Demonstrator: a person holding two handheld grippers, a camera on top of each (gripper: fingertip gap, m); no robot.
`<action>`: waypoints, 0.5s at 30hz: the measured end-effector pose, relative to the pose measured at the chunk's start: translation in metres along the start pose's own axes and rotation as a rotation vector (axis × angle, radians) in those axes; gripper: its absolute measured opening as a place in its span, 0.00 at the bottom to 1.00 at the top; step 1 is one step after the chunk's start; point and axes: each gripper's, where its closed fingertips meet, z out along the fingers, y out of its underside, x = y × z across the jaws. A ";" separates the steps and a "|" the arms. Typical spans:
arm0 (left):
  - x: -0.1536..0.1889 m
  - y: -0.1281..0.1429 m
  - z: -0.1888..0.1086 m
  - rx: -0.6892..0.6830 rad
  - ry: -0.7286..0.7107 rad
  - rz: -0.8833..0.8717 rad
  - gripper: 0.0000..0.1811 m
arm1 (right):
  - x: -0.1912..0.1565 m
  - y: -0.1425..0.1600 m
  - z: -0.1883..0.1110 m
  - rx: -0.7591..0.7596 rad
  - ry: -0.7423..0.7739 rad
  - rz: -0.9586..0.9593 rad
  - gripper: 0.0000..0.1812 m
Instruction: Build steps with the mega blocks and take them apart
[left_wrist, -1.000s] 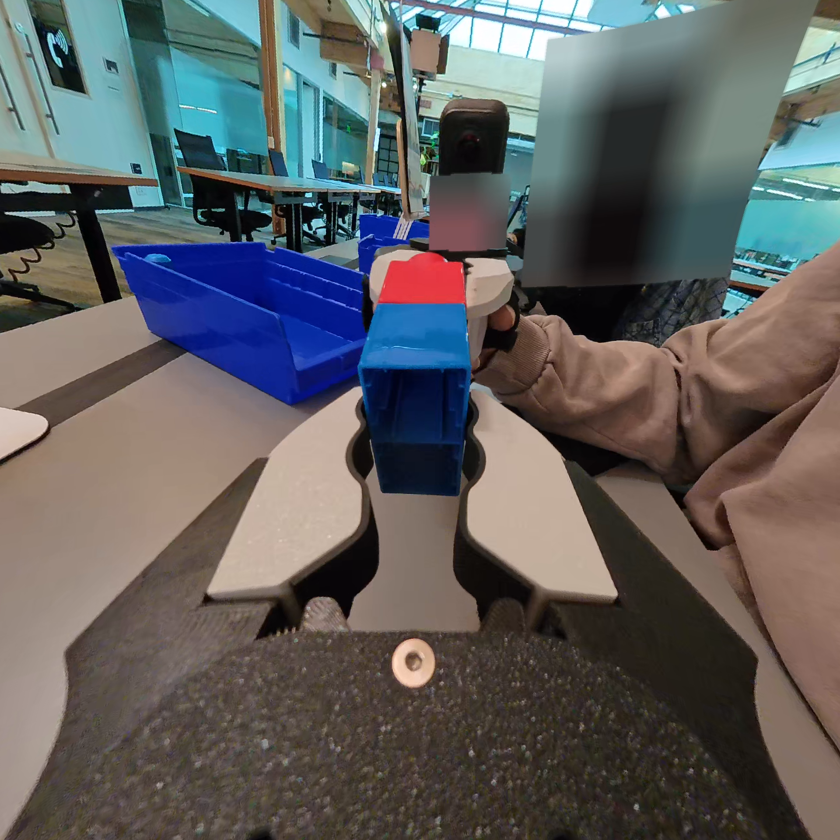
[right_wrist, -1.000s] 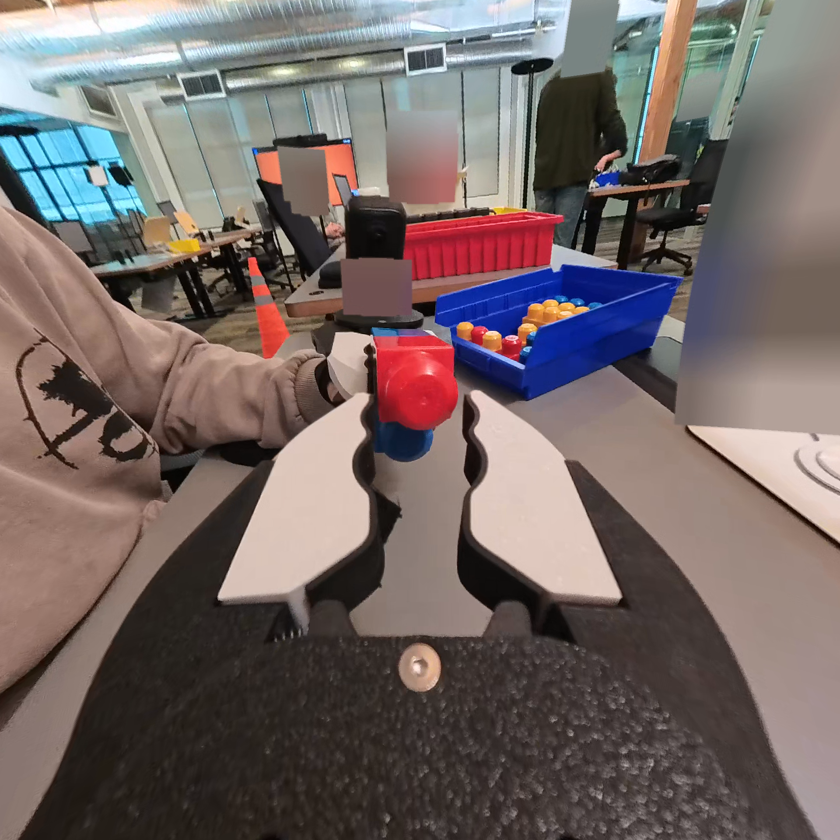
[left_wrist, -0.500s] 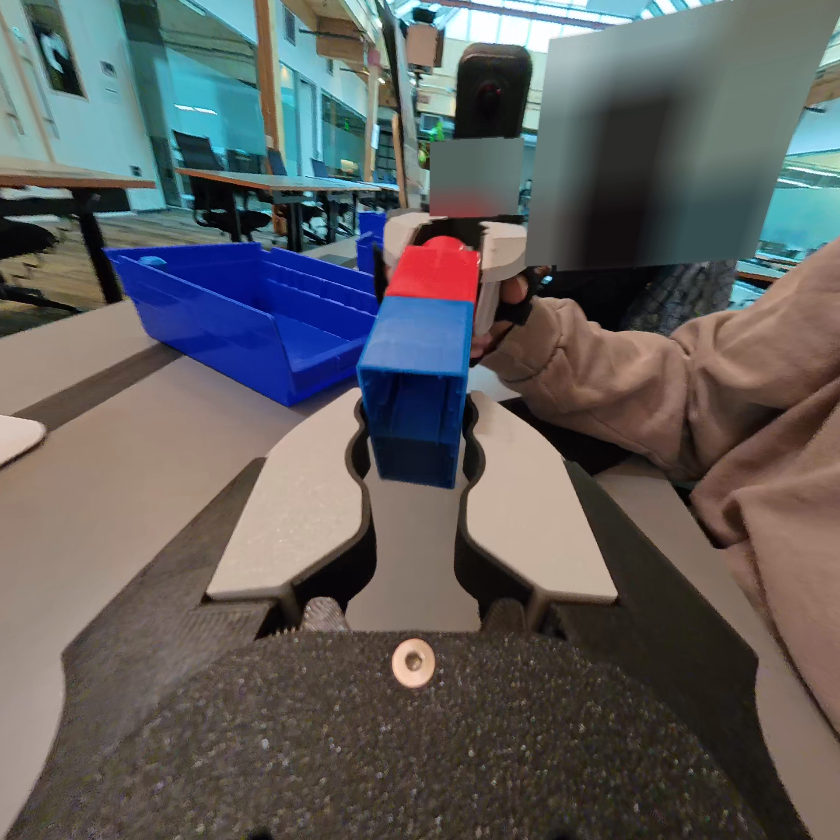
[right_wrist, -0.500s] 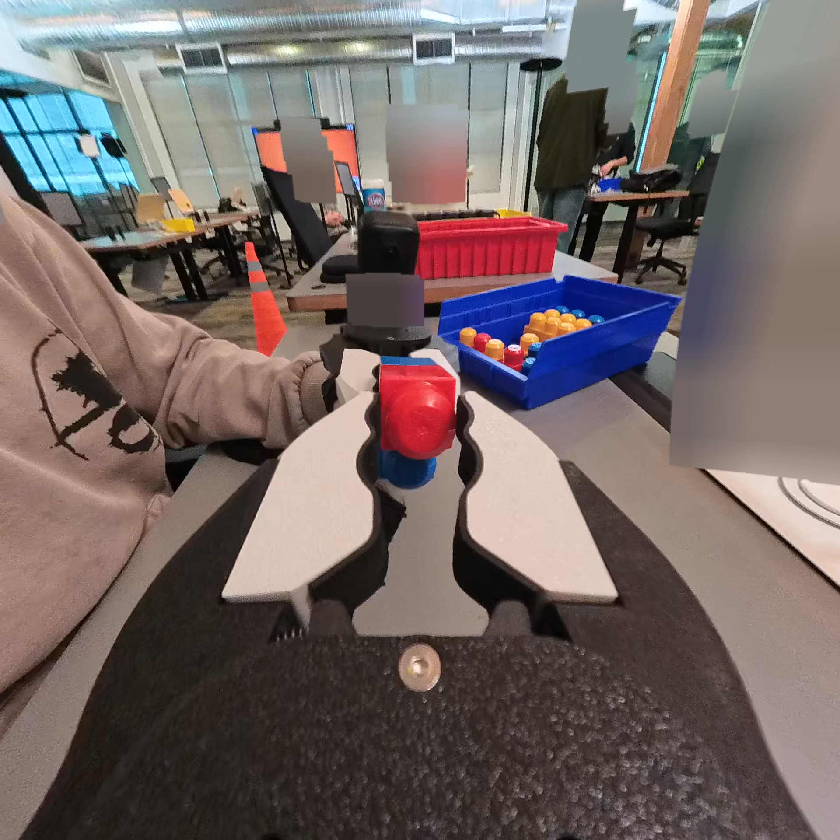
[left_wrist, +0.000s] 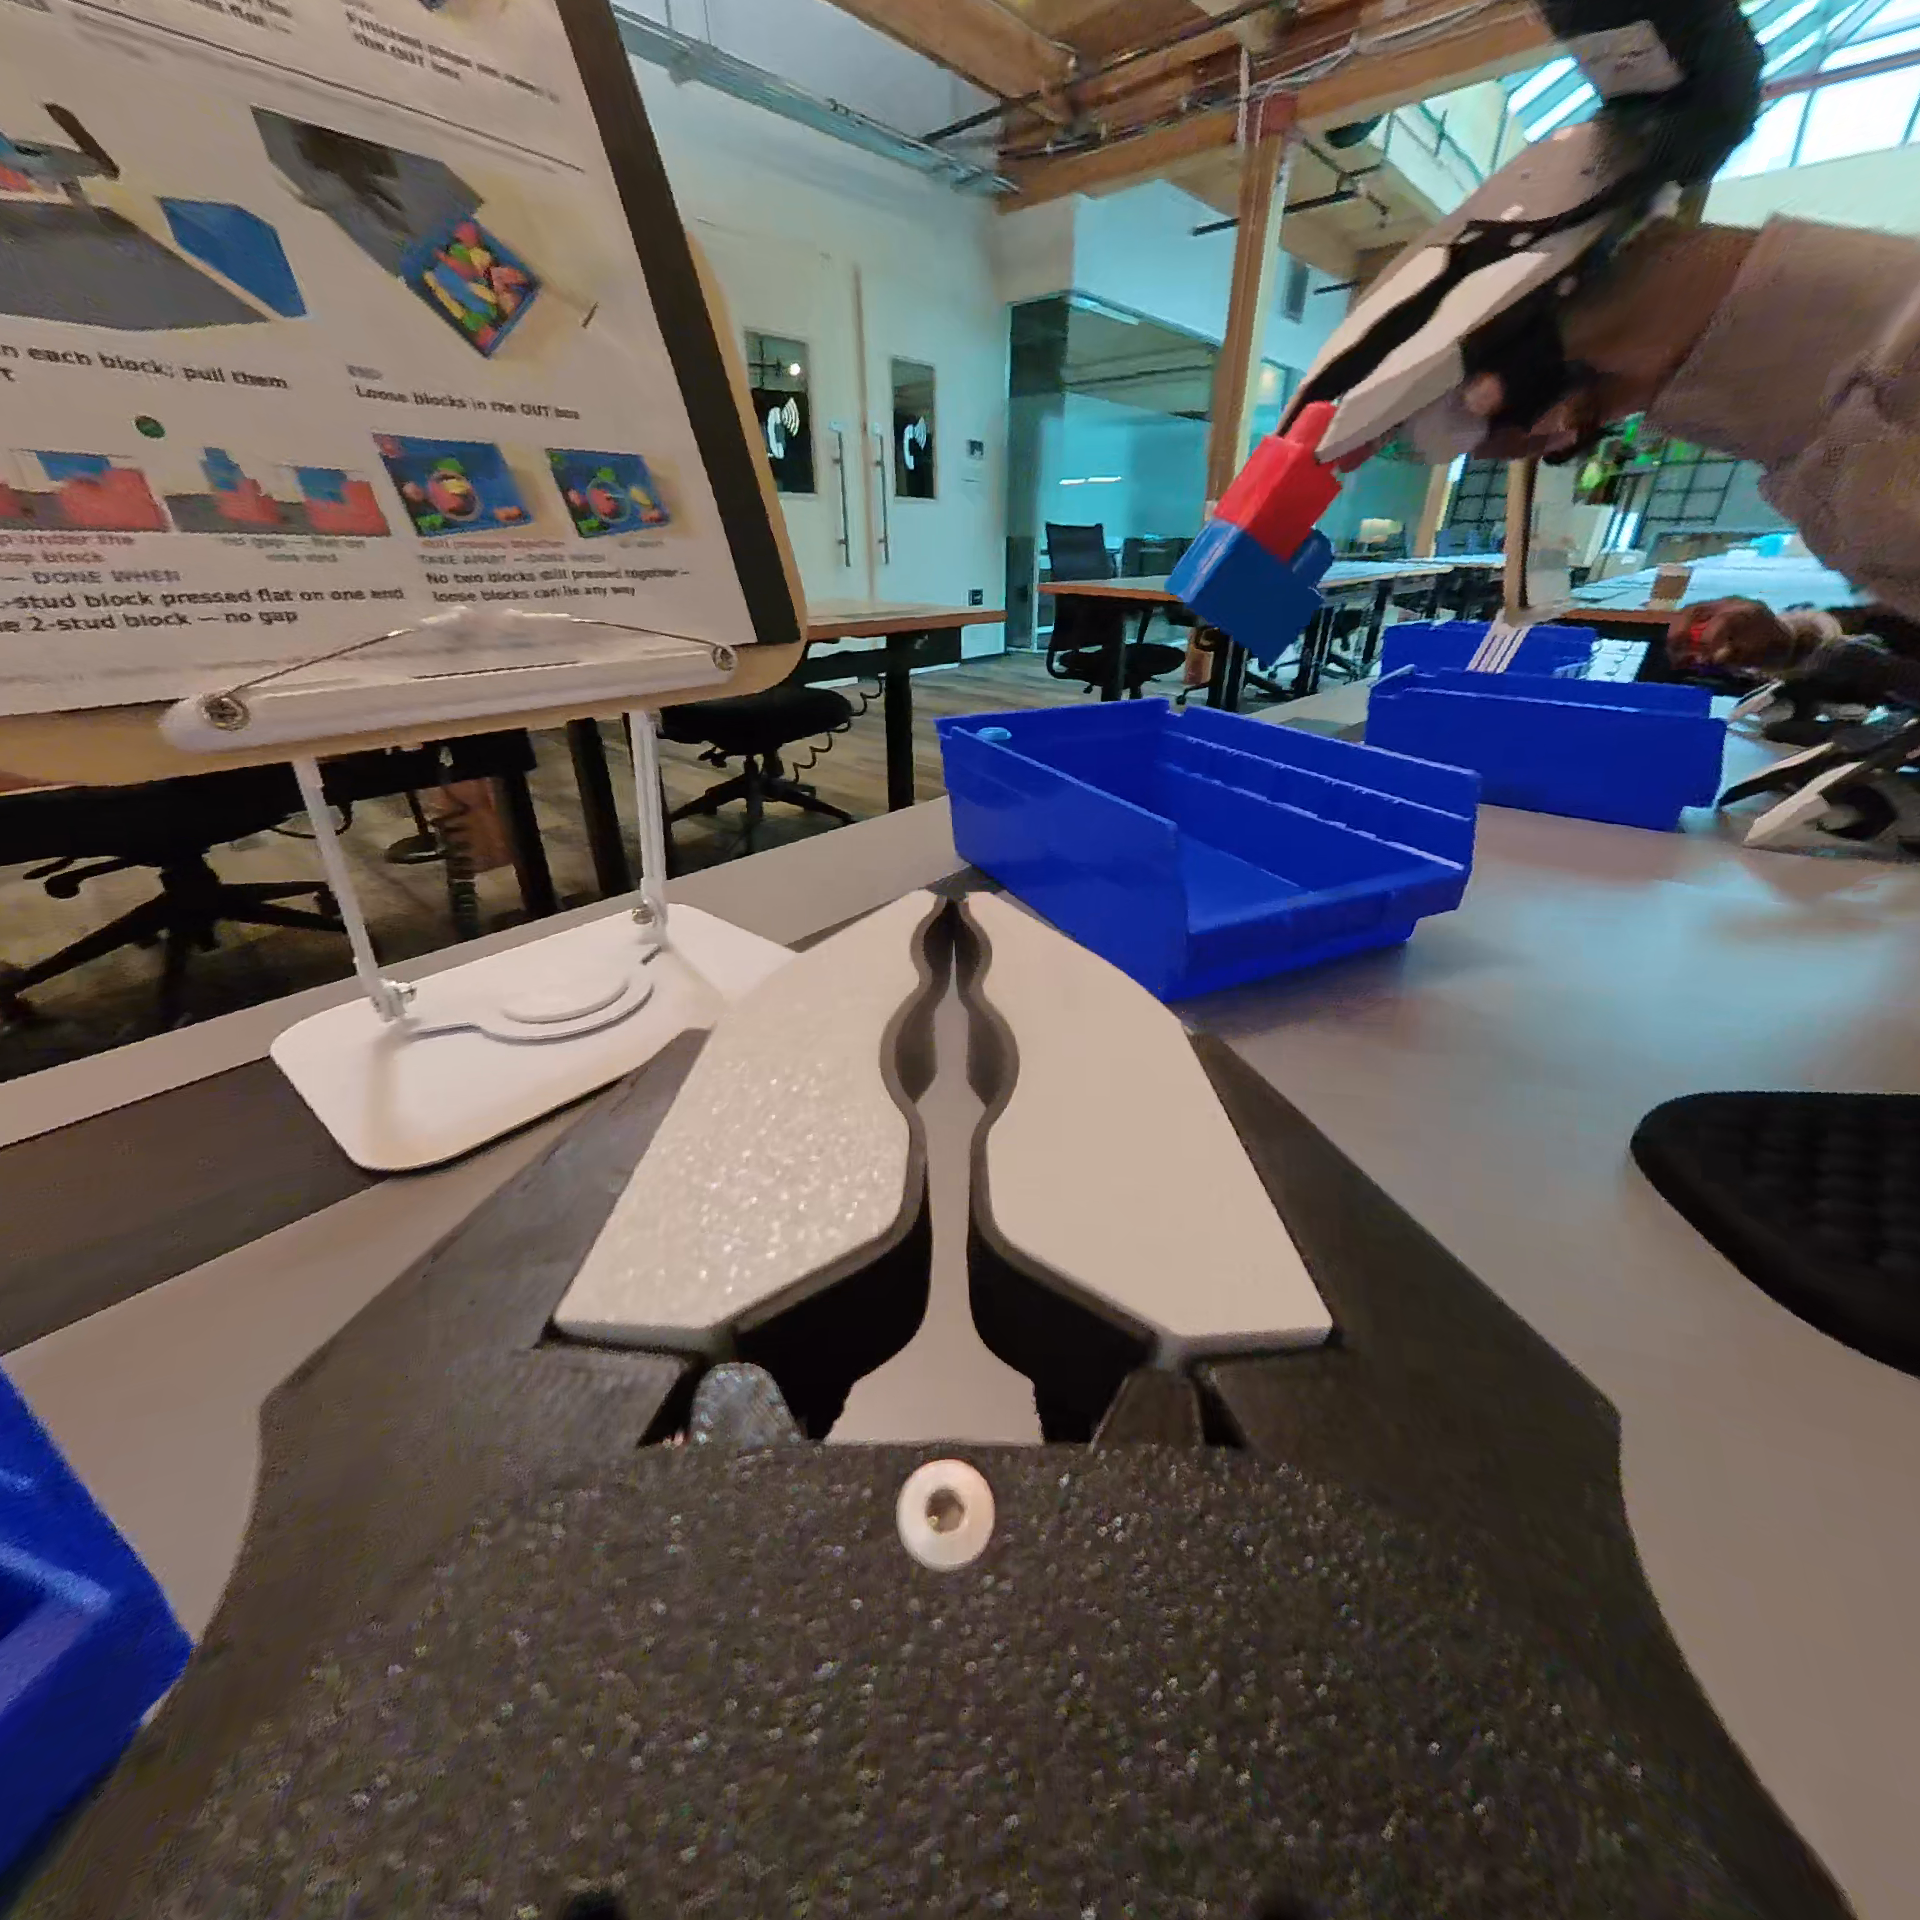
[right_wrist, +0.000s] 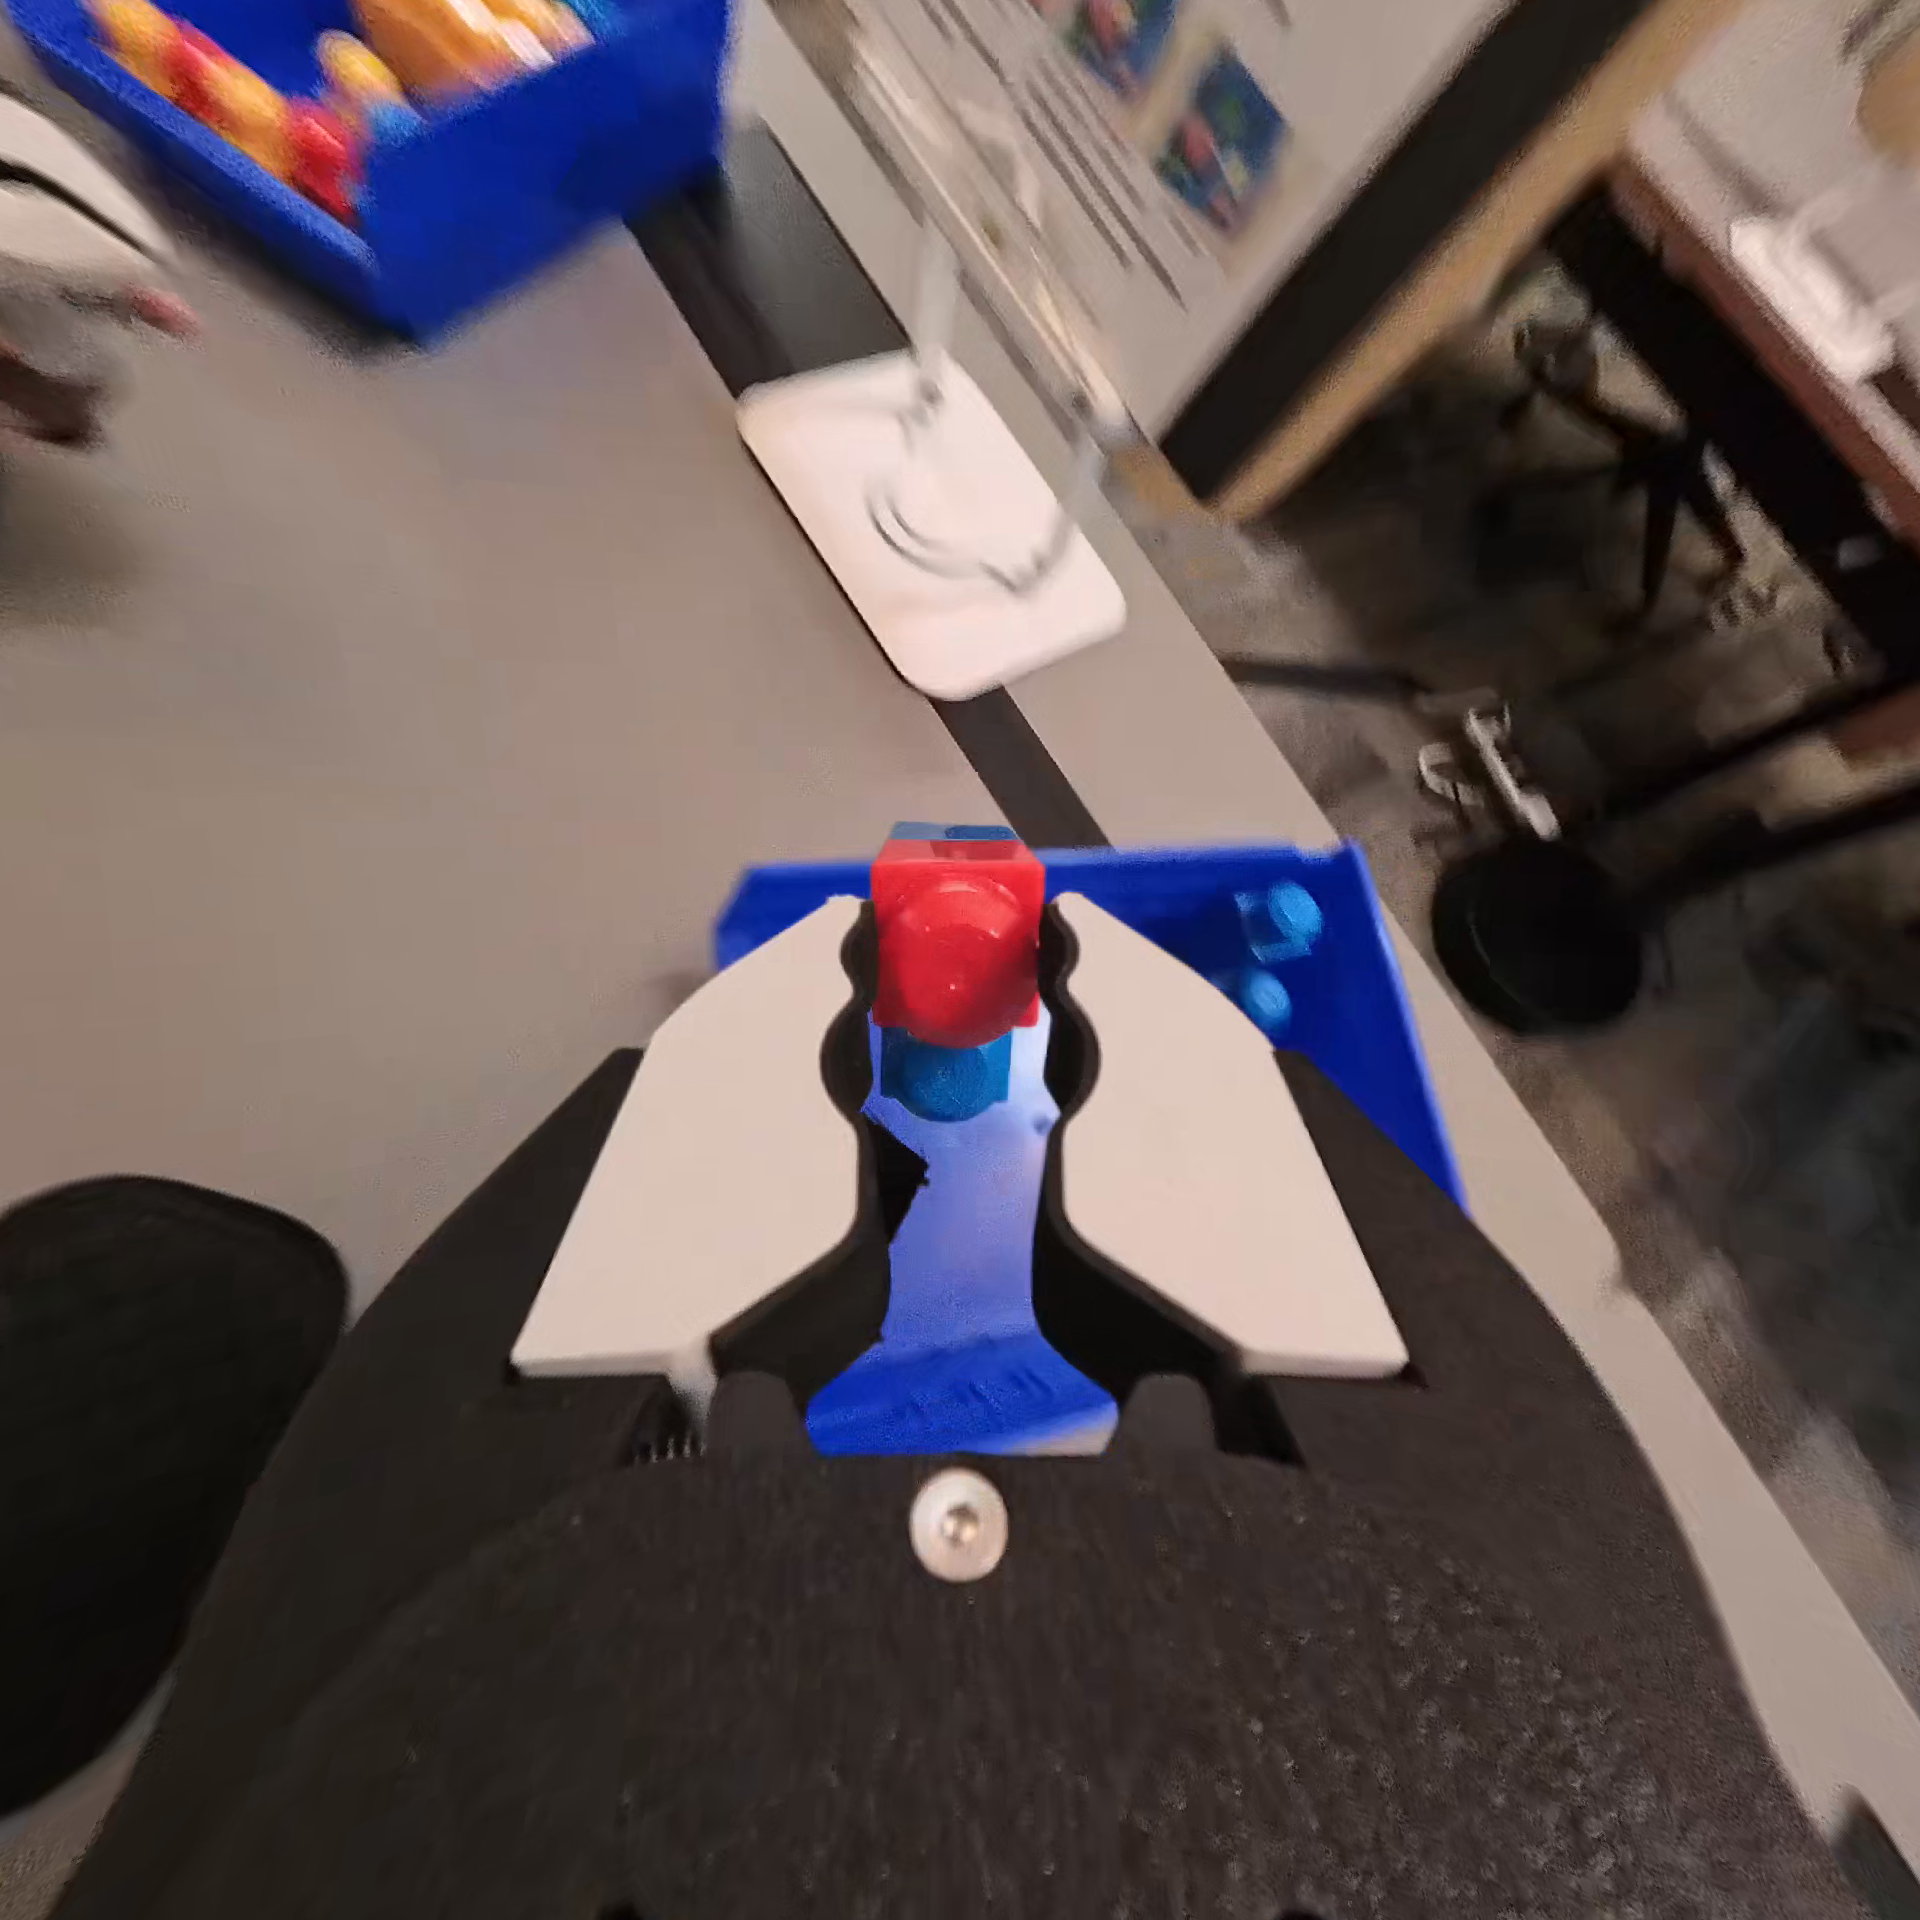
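Blocks are all in my right gripper (right_wrist: 956, 935) now: its fingers pinch the small red plastic block (right_wrist: 954, 951), the larger blue plastic block (left_wrist: 1247, 582) hanging pressed beneath it, high over the blue plastic bin (left_wrist: 1205, 831). My left gripper (left_wrist: 954, 920), which clamped the blue block a moment ago, has let go and sits closed and empty near the table. They're still joined, so dropping them seems premature. The white instruction-sheet stand (left_wrist: 499, 1049) sits close beside the bin.
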 end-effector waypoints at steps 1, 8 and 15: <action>0.000 0.001 0.000 -0.006 -0.004 0.005 0.00 | 0.017 0.010 0.004 -0.062 0.021 0.008 0.16; -0.002 0.012 0.002 -0.048 -0.021 0.058 0.00 | 0.077 0.078 0.082 -0.379 0.011 0.051 0.16; -0.004 0.022 0.007 -0.095 -0.004 0.063 0.00 | 0.089 0.105 0.140 -0.478 -0.097 0.015 0.16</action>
